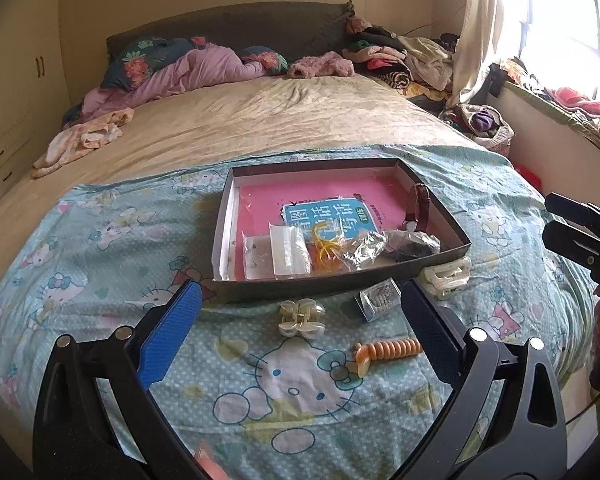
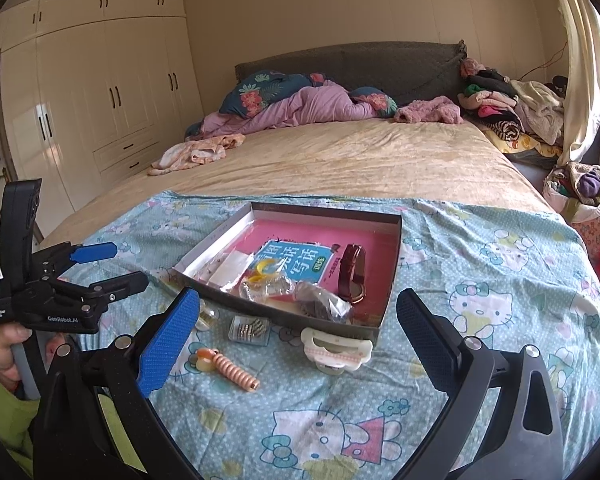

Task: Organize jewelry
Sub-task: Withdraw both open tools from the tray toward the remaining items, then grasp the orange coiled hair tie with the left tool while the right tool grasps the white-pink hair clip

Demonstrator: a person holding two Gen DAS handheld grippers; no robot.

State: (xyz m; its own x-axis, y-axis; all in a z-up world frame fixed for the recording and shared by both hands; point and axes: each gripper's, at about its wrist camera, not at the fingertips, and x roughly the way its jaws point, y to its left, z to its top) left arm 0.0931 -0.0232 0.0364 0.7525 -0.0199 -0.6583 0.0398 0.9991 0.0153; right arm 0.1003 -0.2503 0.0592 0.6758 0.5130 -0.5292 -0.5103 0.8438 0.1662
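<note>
A dark shallow box (image 1: 452, 226) (image 2: 396, 240) lies on a Hello Kitty sheet. In it are a pink book, a brown watch (image 1: 418, 208) (image 2: 352, 274) and small plastic bags (image 1: 288, 254). In front of the box lie a pearly hair claw (image 1: 302, 318), a small clear case of beads (image 1: 378, 300) (image 2: 249, 330), an orange spiral hair tie (image 1: 388, 350) (image 2: 230, 370) and a white hair clip (image 1: 446, 278) (image 2: 336, 350). My left gripper (image 1: 300, 304) (image 2: 112, 266) is open above the loose items. My right gripper (image 2: 298, 312) is open near the box's front corner.
The bed (image 2: 340, 160) stretches behind the box, with a purple quilt (image 2: 300, 110) and piled clothes (image 2: 508, 112) at the headboard. A wardrobe (image 2: 100, 92) stands left. A laundry basket (image 2: 584, 196) and a window sill (image 1: 560, 112) are right.
</note>
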